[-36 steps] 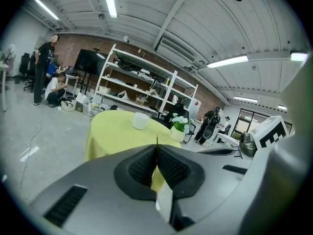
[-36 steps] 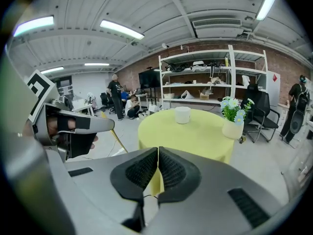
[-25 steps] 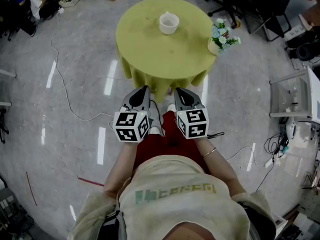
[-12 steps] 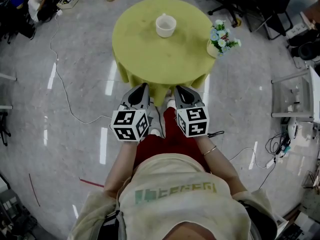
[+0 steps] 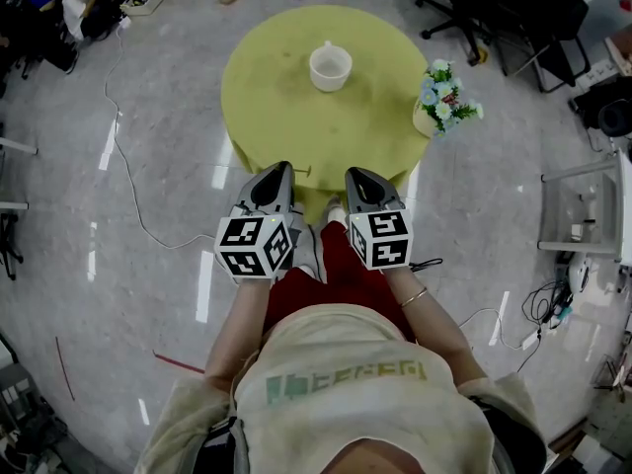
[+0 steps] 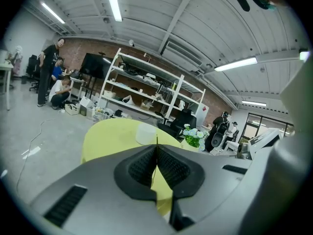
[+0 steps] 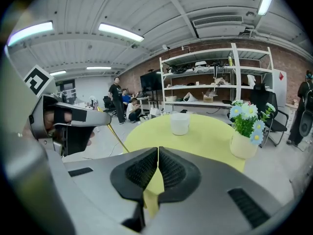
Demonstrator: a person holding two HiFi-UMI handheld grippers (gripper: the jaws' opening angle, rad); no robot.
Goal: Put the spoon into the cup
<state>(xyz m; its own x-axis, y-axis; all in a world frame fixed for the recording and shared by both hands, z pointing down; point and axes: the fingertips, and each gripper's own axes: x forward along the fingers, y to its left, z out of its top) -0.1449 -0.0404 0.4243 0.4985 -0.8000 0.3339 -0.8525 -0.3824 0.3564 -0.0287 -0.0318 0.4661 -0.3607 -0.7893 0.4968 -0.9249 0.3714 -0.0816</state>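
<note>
A white cup (image 5: 331, 65) stands on the far half of a round yellow-green table (image 5: 286, 117). My left gripper (image 5: 279, 169) hovers at the table's near edge, shut on a thin gold spoon (image 5: 299, 171) that sticks out sideways from its tip. From the right gripper view the spoon's handle (image 7: 113, 131) slants down from the left gripper (image 7: 63, 121). My right gripper (image 5: 353, 174) is beside it, shut with nothing held. The cup (image 6: 145, 133) lies straight ahead of the left gripper (image 6: 157, 148) and also ahead of the right gripper (image 7: 158, 150), where the cup (image 7: 179, 123) shows mid-table.
A pot of blue and white flowers (image 5: 441, 97) stands at the table's right edge. Office chairs (image 5: 494, 18) are behind the table, a white cart (image 5: 583, 205) to the right, a cable (image 5: 128, 176) on the floor at left. People (image 6: 54, 77) and shelving (image 6: 142, 92) are far off.
The table has come nearer: both grippers' tips now reach over its near edge. The spoon now shows beside the left gripper's tip. Both grippers stay shut.
</note>
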